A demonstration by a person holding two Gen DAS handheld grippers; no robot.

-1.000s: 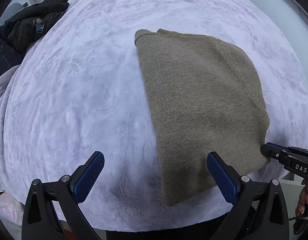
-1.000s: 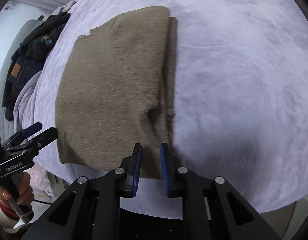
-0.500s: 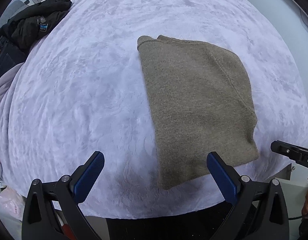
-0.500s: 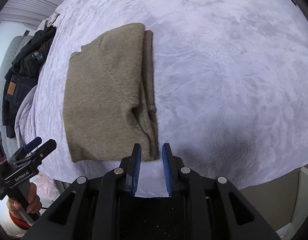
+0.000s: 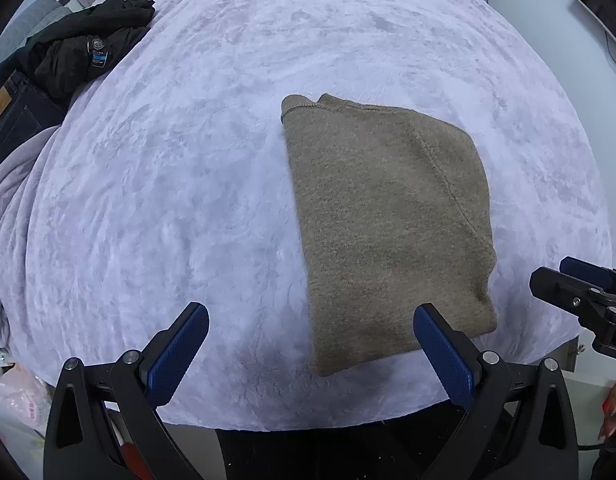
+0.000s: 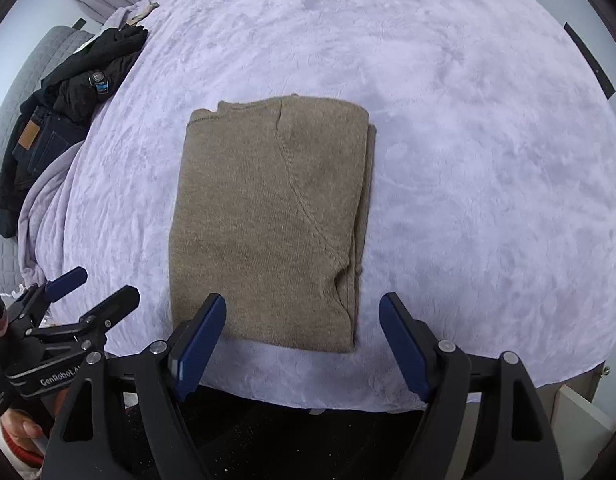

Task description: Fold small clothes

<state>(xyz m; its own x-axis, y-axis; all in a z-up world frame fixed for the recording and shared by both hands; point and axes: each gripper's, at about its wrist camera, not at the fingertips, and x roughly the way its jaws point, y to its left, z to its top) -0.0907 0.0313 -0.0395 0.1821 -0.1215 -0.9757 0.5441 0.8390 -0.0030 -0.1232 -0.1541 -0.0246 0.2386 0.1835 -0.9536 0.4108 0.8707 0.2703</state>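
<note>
Sweater (image 5: 388,232): folded, flat on lavender blanket (image 5: 167,200), near front edge.
Left gripper (image 5: 310,350): jaws spread wide, empty.
Right gripper (image 6: 301,344): jaws spread wide, empty, above sweater's near edge.

My sweater (image 6: 267,216) is matt, fuzzy knit wool. The bed (image 6: 468,160) wears crushed plush. My tongs (image 6: 301,344) are matt black plastic.
</note>
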